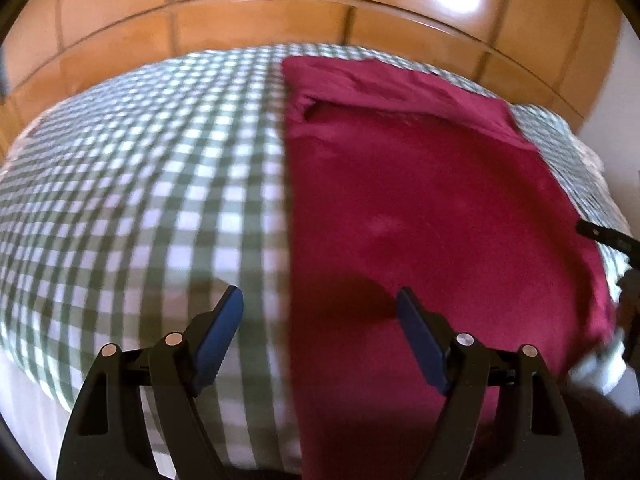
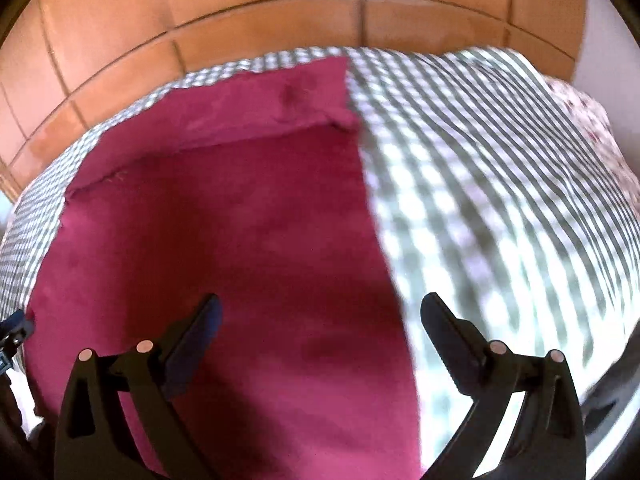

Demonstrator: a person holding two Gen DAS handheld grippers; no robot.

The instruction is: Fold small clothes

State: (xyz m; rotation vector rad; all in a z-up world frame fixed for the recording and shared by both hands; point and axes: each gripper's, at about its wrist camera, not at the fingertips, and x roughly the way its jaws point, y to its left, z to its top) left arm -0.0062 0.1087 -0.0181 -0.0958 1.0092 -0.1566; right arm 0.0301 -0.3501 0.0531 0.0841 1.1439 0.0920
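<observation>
A crimson garment (image 1: 432, 208) lies flat on a green-and-white checked cloth (image 1: 140, 184), with a folded band across its far end. It also shows in the right wrist view (image 2: 224, 240). My left gripper (image 1: 320, 300) is open and empty, hovering over the garment's left edge near the front. My right gripper (image 2: 320, 312) is open and empty, hovering over the garment's right edge near the front. The right gripper's tip shows at the right of the left wrist view (image 1: 608, 236). The left gripper's tip shows at the left of the right wrist view (image 2: 16, 328).
The checked cloth (image 2: 480, 208) covers a raised padded surface. Beyond it is an orange tiled floor (image 1: 280, 20). A floral fabric (image 2: 592, 128) lies at the far right edge. A white wall (image 1: 616, 100) stands at the right.
</observation>
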